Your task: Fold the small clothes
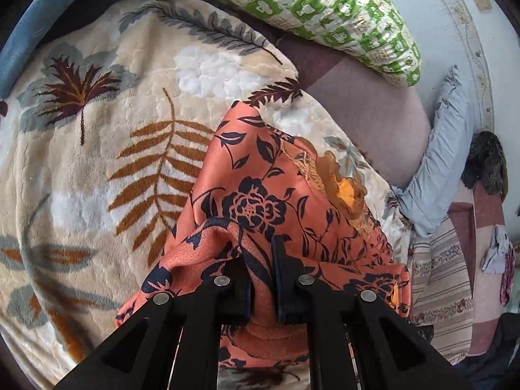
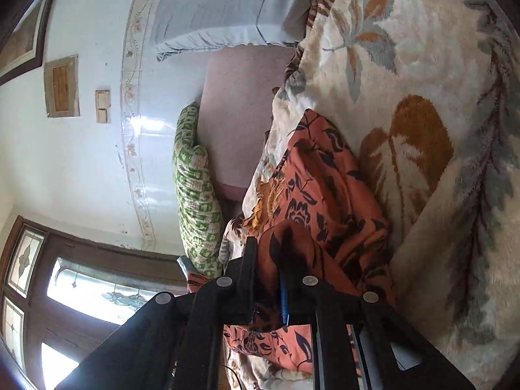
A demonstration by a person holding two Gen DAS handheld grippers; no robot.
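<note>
Closest in, the left tool was clamped down on a bunched fold of the orange floral garment, cloth squeezed right between the two black fingers. Same deal on the other side: the right tool was pinched on another edge of that garment, though it was dark in there so I think it was the hem, hard to say. The rest of it draped out ahead over the cream leaf-print blanket on the bed. Further back sat a green patterned pillow, plus a pale blue pillow off toward the wall, and a stained-glass window lower down in the right view.
</note>
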